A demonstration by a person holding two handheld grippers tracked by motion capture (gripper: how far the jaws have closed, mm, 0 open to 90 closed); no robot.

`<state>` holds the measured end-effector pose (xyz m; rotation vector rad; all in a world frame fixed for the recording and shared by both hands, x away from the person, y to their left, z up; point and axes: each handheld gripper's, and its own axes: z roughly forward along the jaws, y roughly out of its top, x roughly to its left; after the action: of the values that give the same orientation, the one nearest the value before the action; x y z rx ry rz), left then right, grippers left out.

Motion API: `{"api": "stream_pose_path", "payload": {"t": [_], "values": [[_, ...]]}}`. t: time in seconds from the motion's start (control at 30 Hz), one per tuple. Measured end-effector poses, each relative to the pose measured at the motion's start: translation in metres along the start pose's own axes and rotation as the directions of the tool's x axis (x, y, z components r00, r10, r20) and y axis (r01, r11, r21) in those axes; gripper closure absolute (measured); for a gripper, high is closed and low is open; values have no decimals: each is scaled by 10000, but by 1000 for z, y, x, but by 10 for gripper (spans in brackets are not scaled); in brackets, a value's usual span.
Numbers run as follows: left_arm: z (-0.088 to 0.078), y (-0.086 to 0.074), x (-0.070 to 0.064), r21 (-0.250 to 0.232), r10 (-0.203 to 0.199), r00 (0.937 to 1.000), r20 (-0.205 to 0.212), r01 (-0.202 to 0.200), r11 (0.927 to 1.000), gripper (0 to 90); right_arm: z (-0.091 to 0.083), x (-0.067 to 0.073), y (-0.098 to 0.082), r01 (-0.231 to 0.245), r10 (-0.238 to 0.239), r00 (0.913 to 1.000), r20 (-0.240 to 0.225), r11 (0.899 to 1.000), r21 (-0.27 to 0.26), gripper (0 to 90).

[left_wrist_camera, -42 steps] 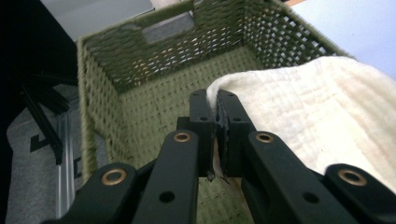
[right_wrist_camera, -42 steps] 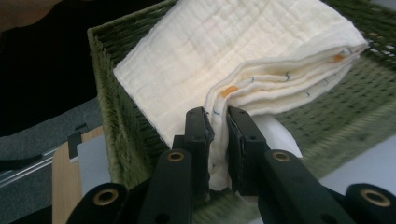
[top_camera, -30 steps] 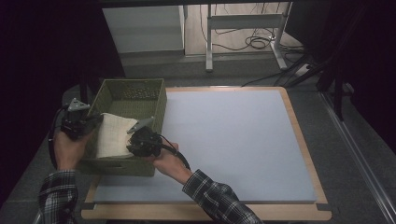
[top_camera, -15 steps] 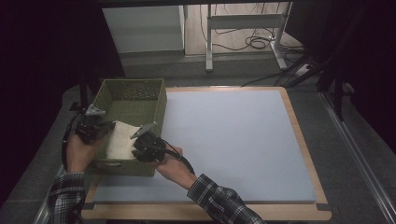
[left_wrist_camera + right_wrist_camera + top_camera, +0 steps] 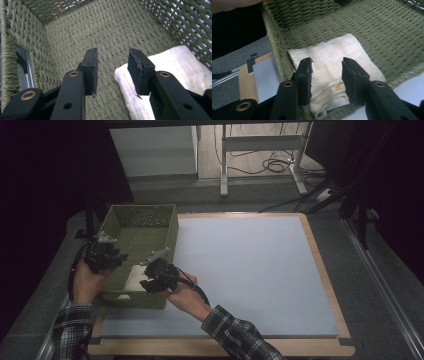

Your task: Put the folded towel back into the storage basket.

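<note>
1. The table (image 5: 260, 270), with its pale grey mat and wooden edge, lies bare apart from a woven green basket (image 5: 167, 227) at its near left corner.
2. A folded cream cloth (image 5: 332, 62) rests flat on the basket floor at the near end, touching the near wall.
3. The left gripper (image 5: 112, 63) hangs inside the basket, its jaws just opened partway, nothing between them, the cloth just beside one.
4. The right gripper (image 5: 327, 75) hovers over the cloth, its jaws likewise just parted and empty.
5. I judge the placing done; only drawing both hands out remains.
6. No readable writing; faint orange marks on the cloth's folds.
</note>
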<state>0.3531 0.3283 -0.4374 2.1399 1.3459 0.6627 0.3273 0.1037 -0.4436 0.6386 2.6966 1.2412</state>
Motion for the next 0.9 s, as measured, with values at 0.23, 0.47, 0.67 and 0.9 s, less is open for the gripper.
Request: {"api": "stream_pose_path", "payload": {"t": [0.23, 0.47, 0.67, 0.9], "values": [[-3, 1, 0, -422, -336, 9994, 58, 338, 9985, 495, -7, -2, 0, 261, -260, 9996, 73, 9996, -147, 542], [-6, 10, -7, -844, -521, 9981, 327, 547, 9949, 377, -19, -6, 2, 486, -478, 9987, 169, 9975, -504, 430], [-4, 18, -17, -973, -597, 9959, 674, 661, 9931, 294, -28, -11, 0, 557, -544, 9983, 208, 9959, -716, 340], [0, 26, -27, -977, -697, 9916, 1091, 804, 9920, 205, -39, -19, -5, 623, -596, 9977, 315, 9937, -929, 282]]}}
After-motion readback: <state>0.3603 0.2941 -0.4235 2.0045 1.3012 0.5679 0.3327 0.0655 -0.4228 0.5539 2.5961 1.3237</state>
